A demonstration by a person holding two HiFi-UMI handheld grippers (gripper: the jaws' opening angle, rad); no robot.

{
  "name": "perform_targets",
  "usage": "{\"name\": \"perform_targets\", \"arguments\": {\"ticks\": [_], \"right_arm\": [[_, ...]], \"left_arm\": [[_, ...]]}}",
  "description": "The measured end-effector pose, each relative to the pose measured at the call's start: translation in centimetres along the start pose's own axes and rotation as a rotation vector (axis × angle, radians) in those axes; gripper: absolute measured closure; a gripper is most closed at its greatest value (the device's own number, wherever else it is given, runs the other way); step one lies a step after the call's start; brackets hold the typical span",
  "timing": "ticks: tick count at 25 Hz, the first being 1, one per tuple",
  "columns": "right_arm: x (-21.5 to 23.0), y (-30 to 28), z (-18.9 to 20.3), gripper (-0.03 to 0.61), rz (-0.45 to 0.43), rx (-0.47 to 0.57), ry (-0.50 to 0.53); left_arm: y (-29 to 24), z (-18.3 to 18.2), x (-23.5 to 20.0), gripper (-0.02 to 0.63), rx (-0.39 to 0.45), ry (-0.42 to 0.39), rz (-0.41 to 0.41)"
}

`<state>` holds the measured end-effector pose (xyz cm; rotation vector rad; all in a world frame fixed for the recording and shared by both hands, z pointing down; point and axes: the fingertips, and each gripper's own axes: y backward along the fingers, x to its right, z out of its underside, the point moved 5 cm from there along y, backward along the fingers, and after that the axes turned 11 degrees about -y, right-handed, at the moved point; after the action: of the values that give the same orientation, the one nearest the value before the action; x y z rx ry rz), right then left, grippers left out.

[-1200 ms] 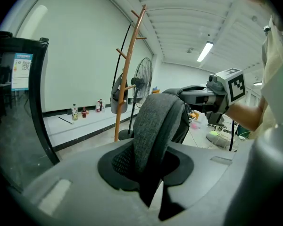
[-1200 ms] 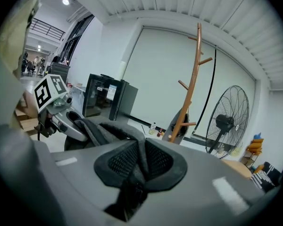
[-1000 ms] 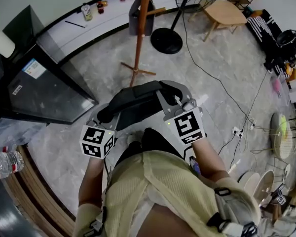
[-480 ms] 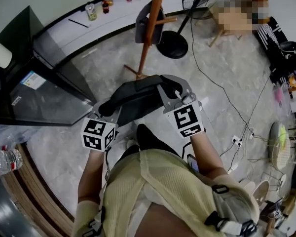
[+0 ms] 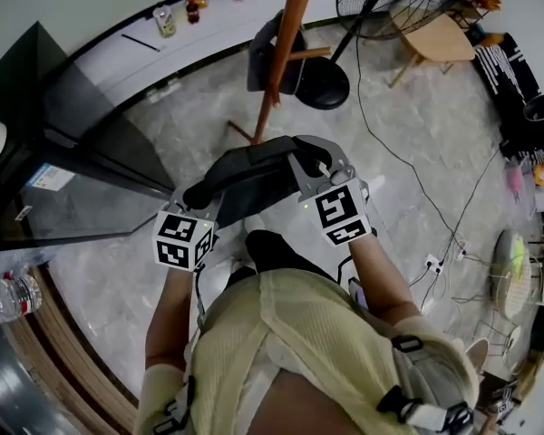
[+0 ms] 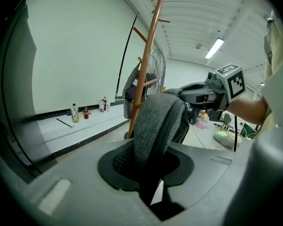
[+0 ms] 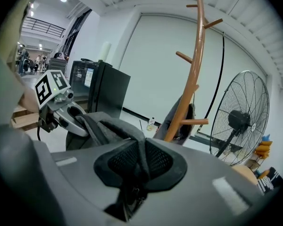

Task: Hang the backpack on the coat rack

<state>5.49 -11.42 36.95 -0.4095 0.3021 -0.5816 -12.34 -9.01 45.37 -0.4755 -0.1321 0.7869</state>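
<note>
Grey marble floor (image 5: 453,134); standing fan (image 7: 238,119); wooden table (image 5: 444,39); white wall (image 6: 75,55).

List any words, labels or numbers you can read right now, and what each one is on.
Nothing is legible in any view.
Sticker on the black cabinet: print too small to read.
Small bottles: labels too small to read.
Water bottle: label blurred.
Marker cubes: black-and-white square patterns only, no letters.
Backpack: no print visible.
</note>
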Motion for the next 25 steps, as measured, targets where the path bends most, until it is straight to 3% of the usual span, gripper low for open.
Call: {"name": "perform_targets", "arguments": {"ticks": [18,25], "right_arm": [[5.8,-6.2,1.7,0.532,-0.009,-0.077,0.000],[6.5,-7.8,1.5,0.532,-0.005,-0.089,0.044]], "left_arm": [[-7.2,-0.9,-4.0,0.546,-0.070,-0.004,0.007],[-8.5,-0.8,-5.1,0.546,-0.083,0.001,0.008]]}}
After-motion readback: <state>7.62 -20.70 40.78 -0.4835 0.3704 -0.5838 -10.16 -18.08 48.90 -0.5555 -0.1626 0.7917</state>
